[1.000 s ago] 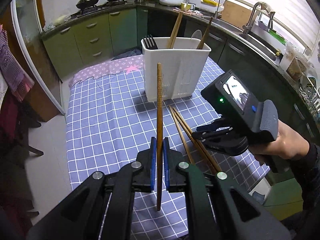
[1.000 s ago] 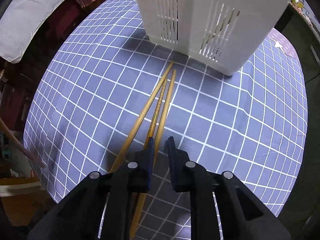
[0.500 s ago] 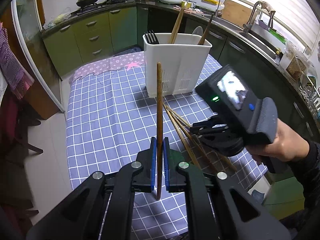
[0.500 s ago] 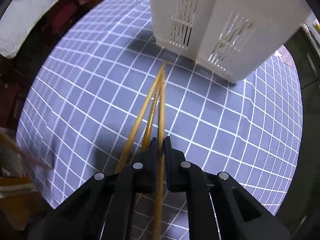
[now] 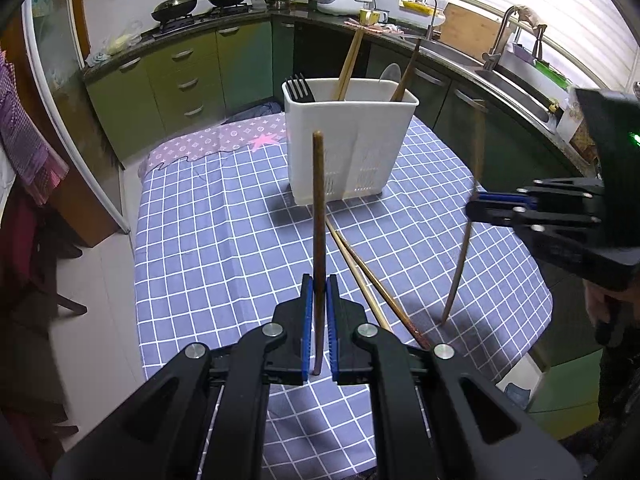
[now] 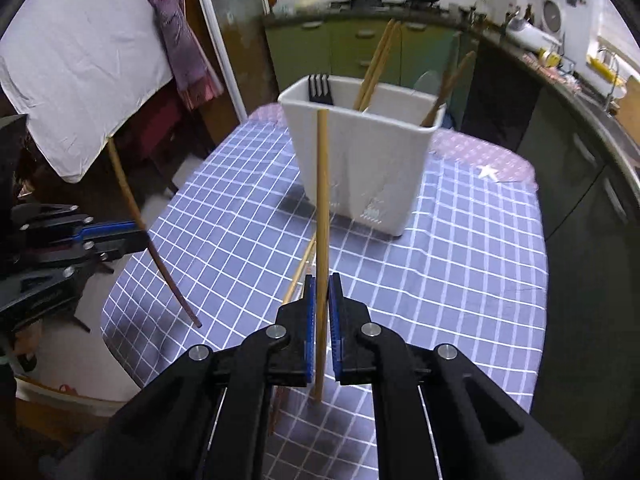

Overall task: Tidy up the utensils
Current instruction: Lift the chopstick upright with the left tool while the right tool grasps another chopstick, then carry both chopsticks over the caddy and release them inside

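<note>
Utensil holder [image 5: 349, 148] stands on the tablecloth [image 5: 224, 240] at far centre; fork [image 5: 299, 89] in its left part, chopsticks w/ a spoon more to the right. Two loose chopsticks [image 5: 360, 268] lie on the cloth near of the holder. Left gripper [image 5: 319, 320] holds one chopstick [image 5: 318, 216] upright at near centre; right gripper [image 6: 322, 320] holds another [image 6: 322, 208] upright, to the right.

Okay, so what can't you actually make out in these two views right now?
- Left wrist view: the light chopstick in the right claw is motion-blurred.
- Both views: the white holder walls hide the lower parts of the fork and its other contents.
- Right wrist view: the claw body covers the near ends of the chopsticks on the table.
</note>
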The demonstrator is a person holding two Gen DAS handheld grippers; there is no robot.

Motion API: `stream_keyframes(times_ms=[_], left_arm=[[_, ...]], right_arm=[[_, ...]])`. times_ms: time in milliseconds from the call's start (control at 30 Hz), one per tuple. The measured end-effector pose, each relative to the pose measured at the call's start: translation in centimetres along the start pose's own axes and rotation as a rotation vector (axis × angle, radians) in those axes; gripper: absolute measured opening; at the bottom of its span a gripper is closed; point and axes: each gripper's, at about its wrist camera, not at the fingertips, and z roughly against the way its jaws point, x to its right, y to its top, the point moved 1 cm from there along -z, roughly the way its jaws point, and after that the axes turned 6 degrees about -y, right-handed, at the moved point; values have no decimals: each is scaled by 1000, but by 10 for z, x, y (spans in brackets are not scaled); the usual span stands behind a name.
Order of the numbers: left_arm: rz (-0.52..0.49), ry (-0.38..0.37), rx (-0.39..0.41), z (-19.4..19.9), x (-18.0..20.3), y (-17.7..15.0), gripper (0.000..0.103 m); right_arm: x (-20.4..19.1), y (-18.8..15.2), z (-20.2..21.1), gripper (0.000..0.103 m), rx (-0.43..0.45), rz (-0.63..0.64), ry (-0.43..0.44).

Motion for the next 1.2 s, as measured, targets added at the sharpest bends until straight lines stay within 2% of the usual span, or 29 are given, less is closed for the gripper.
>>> stream_keyframes(times_ms=[333,633,767,1000,1100,1200], left_arm=[[-21,3,21,9,7,5,7],[-19,-31,38,22,11,25,7],[-32,-34,86,38,16,56,7],[-45,-44,276,72,29,135,7],[-57,-20,342,73,34,159,7],[-68,30,380,53,35,181,7]], right_arm=[[10,-24,30,7,40,-2,2],[14,-25,30,8,41,-10,7],[16,-26,30,8,42,-14,10],[21,-28,31,8,46,-26,18],[23,-28,31,8,49,-32,22],[25,-28,30,8,53,-35,27]])
